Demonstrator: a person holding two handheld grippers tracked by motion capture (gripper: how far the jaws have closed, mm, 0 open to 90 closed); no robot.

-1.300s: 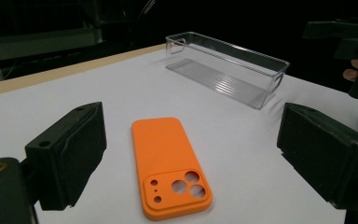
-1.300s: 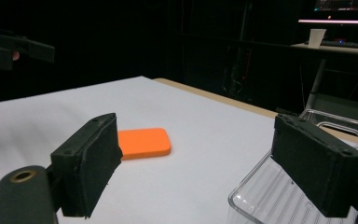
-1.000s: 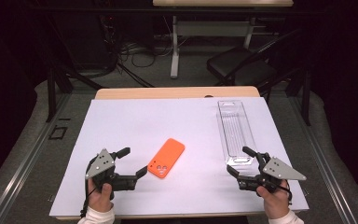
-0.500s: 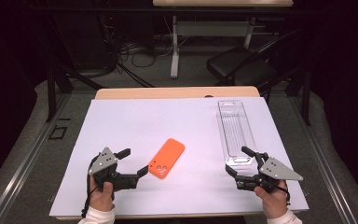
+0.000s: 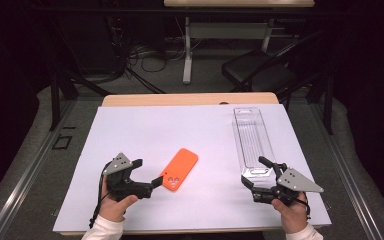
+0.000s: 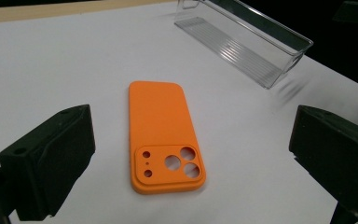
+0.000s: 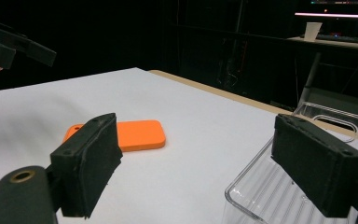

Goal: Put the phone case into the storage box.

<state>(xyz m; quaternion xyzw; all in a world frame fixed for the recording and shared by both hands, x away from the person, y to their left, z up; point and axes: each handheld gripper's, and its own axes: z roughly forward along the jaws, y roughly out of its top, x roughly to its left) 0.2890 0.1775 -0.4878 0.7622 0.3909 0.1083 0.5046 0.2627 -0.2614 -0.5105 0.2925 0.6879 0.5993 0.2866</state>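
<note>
An orange phone case (image 5: 179, 169) lies camera side up on the white table cover (image 5: 180, 130). My left gripper (image 5: 148, 172) sits just left of the case's near end, and its lower jaw tip comes close to the case's corner. In the left gripper view the case (image 6: 161, 135) lies ahead, between the wide-apart jaws of the left gripper (image 6: 191, 163). These jaws have just been opening and nothing is pressed between them. My right gripper (image 5: 254, 171) stands open at the near end of a clear plastic tray (image 5: 252, 142). The tray's corner (image 7: 270, 196) lies between the jaws of the right gripper (image 7: 205, 163), untouched.
The tray runs lengthwise toward the table's far right. The table's wooden far edge (image 5: 190, 99) shows beyond the white cover. Behind the table a black chair (image 5: 260, 75) and cables stand on the dark floor.
The left gripper has edged slightly right toward the phone case and its jaws stand a little wider. The right gripper, the case and the tray have kept still.
</note>
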